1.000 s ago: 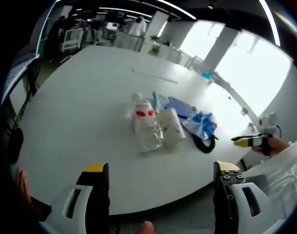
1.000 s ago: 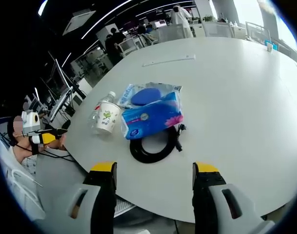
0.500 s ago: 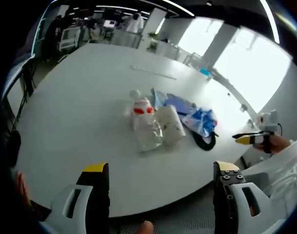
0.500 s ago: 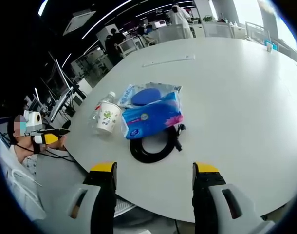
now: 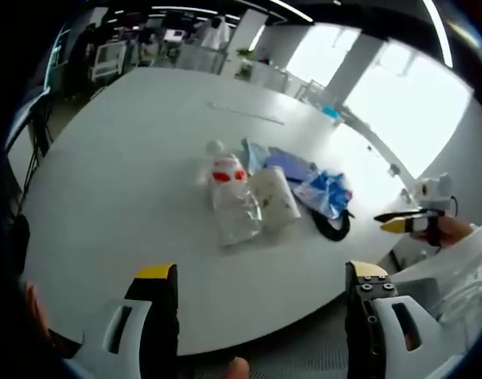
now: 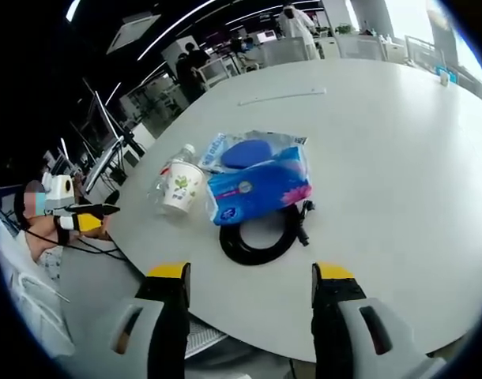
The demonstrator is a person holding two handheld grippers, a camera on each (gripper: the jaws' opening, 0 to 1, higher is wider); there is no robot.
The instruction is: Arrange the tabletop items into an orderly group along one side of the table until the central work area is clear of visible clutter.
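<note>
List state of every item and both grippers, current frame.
left gripper: open, empty
right gripper: open, empty
plastic bottle: lying on its side, cap on
paper cup: tipped over beside the bottle
tissue pack: lying flat, partly over the cable
black cable: coiled
blue pouch: flat on table

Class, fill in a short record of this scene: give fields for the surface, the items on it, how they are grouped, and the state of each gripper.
surface: white table
items: plastic bottle, paper cup, blue tissue pack, black cable coil, blue pouch
grouping: one tight cluster, cable coil partly under the tissue pack
left gripper: open, holding nothing, short of the table edge
right gripper: open, holding nothing
</note>
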